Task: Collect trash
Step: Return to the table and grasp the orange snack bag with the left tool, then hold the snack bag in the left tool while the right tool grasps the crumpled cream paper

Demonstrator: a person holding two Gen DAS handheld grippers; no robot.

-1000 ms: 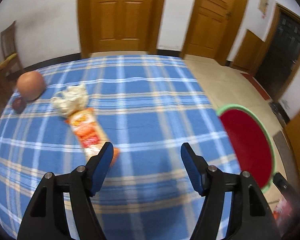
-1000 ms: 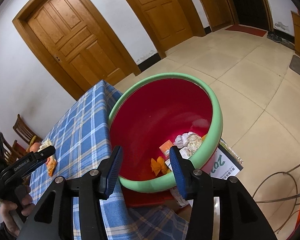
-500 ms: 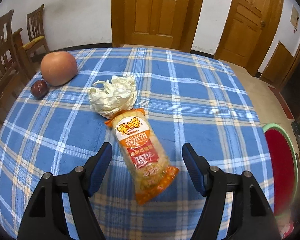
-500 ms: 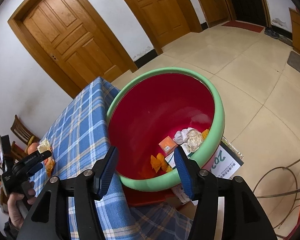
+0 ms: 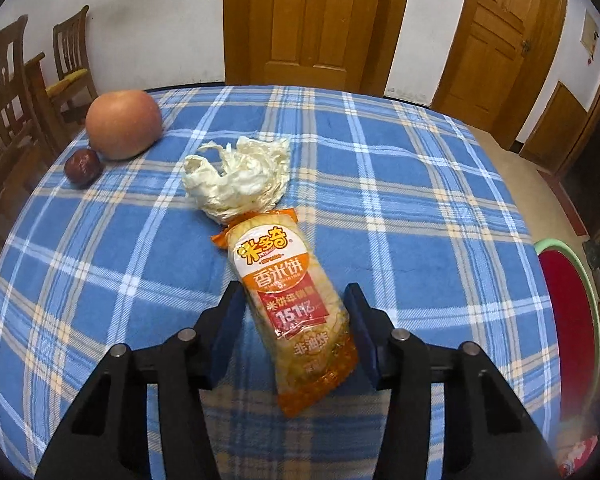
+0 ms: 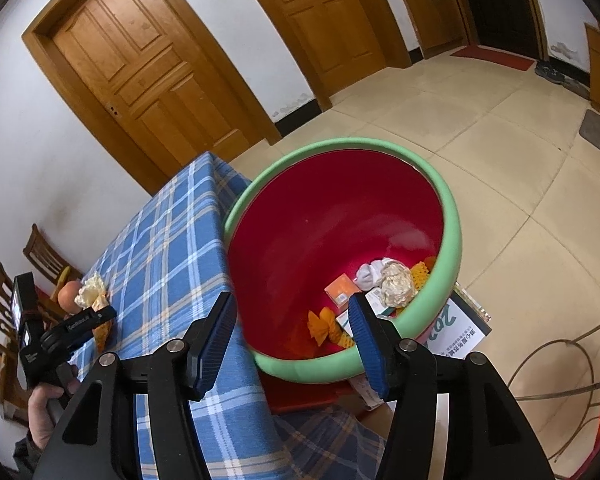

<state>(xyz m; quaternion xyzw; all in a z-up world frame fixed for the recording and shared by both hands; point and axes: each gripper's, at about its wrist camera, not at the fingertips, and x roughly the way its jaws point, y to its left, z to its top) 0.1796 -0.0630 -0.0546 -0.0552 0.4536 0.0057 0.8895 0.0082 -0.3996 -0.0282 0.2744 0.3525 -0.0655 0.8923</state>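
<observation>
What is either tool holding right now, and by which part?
Nothing is held yet. The left tool has just been closing around the lower half of the snack packet, but its pads are not pressing it. The right tool is empty above the bin.

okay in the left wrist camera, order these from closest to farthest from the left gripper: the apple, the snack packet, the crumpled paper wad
1. snack packet: between the left gripper's closing jaws, no firm pinch visible yet.
2. crumpled paper wad: just past the packet's far end.
3. apple: far left, near the table edge.
</observation>
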